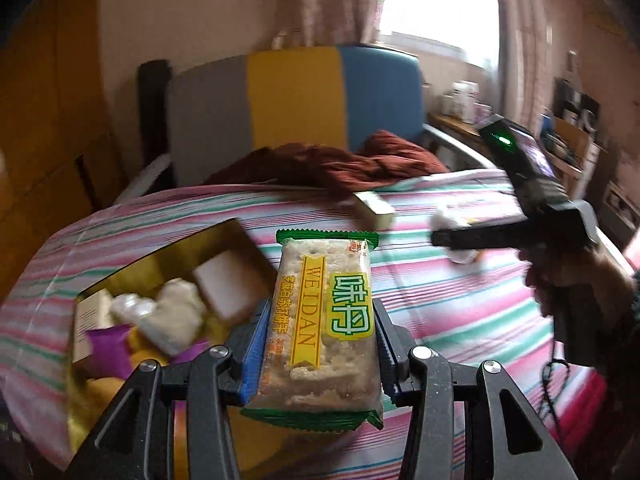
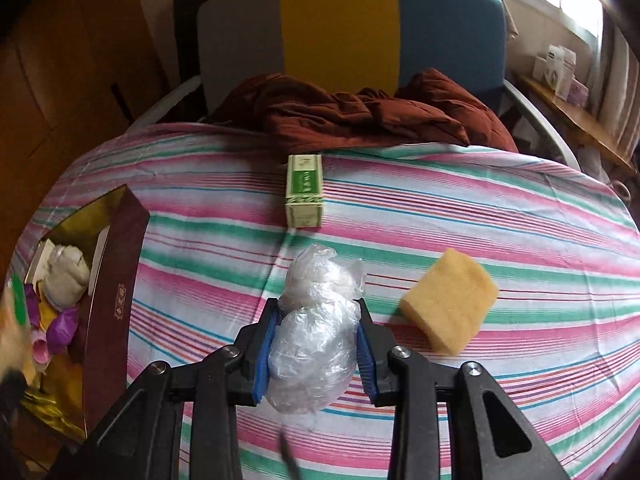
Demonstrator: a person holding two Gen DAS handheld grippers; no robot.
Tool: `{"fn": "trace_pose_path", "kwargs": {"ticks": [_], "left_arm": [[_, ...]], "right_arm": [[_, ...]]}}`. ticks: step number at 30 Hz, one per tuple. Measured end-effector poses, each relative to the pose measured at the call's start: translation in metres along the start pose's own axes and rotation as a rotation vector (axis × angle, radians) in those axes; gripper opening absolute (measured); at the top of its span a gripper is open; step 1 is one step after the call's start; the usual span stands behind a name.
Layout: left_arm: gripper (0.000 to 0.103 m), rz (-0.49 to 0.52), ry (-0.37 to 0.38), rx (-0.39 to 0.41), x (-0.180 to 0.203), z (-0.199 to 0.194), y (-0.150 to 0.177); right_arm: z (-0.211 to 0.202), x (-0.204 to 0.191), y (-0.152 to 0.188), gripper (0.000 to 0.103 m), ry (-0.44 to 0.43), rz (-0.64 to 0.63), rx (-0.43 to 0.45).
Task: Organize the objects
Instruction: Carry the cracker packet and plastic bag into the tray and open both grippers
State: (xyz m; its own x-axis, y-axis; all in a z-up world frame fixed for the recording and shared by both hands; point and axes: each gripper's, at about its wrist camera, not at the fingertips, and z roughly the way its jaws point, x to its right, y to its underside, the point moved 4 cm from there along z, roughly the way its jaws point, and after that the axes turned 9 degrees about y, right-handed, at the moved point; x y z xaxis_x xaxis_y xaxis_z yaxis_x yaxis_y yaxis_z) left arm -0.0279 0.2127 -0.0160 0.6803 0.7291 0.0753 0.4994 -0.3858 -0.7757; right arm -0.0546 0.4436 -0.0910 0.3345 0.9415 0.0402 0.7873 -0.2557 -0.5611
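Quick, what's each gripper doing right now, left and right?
Left gripper: closed on the cracker packet.
Right gripper: closed on the crumpled clear plastic bag.

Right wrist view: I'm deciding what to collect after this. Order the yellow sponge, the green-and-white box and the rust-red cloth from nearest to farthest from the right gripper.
From the right gripper, which holds the clear plastic bundle:
1. Yellow sponge, just to its right on the striped cover.
2. Green-and-white box, farther ahead, mid-bed.
3. Rust-red cloth, farthest, heaped along the far edge.
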Motion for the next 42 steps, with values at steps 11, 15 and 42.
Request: {"fn": "trace_pose_path", "kwargs": {"ticks": [11,15,42], "left_arm": [[0.048,-0.107,-0.094,0.005,-0.062,-0.025,0.019],[0.048,-0.131,-0.108,0.009,-0.074,-0.029,0.023],[0.048,-0.447,-0.028,0.014,-0.17,-0.058,0.052]], "right_arm": [[-0.022,-0.057,0.008,0.034,-0.059,-0.101,0.018],[-0.046,-0.084,0.01,0.034,-0.115,-0.122,0.053],[-0.082,-0.194,0.057,0.037,-0.245,-0.17,0.092]]}}
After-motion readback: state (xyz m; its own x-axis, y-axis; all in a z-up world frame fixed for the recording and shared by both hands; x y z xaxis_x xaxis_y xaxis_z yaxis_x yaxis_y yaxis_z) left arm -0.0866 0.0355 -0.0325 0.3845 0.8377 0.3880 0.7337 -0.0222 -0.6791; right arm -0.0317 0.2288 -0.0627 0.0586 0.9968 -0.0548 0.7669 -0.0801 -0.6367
